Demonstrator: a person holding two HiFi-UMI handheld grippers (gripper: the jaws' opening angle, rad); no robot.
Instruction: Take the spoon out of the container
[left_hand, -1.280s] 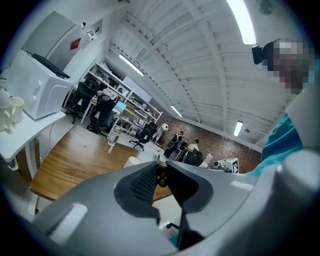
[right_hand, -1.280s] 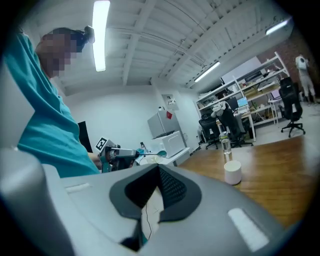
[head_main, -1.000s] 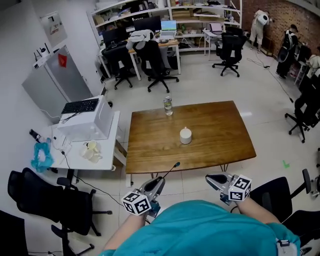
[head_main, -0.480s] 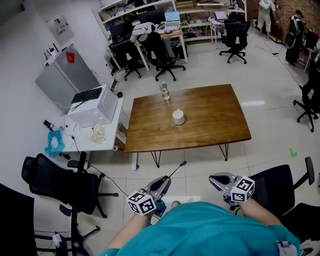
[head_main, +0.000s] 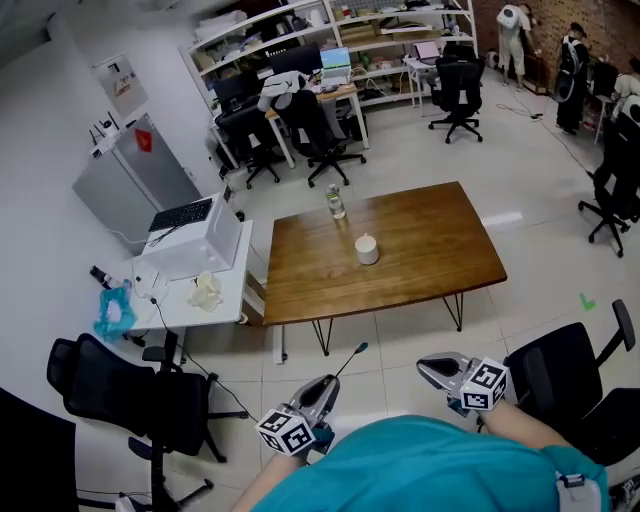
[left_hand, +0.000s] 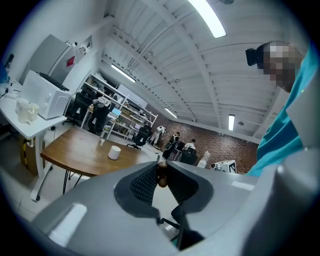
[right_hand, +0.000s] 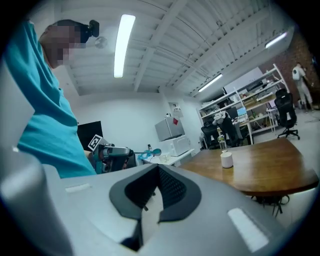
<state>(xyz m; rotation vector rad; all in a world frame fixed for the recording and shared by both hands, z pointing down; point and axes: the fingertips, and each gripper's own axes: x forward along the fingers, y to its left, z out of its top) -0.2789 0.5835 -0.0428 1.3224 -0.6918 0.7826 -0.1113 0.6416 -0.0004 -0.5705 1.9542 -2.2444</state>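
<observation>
My left gripper (head_main: 328, 383) is held low by my body, shut on the thin dark handle of a spoon (head_main: 350, 360) whose teal bowl points up toward the table. In the left gripper view the brown handle end (left_hand: 161, 175) sits pinched between the pads. The right gripper view shows that spoon (right_hand: 145, 152) sticking out of the left gripper (right_hand: 112, 151). A white container (head_main: 367, 249) stands on the wooden table (head_main: 440, 260), far ahead of both grippers. My right gripper (head_main: 427, 366) is shut with nothing in it.
A water bottle (head_main: 335, 203) stands at the table's far edge. A white side table (head_main: 205, 300) with a microwave is left of it. Black office chairs stand at my left (head_main: 120, 400) and right (head_main: 560, 380). Tiled floor lies between me and the table.
The table and container now lie farther from me than a second ago. Both grippers stay near my body, the left still holding the spoon.
</observation>
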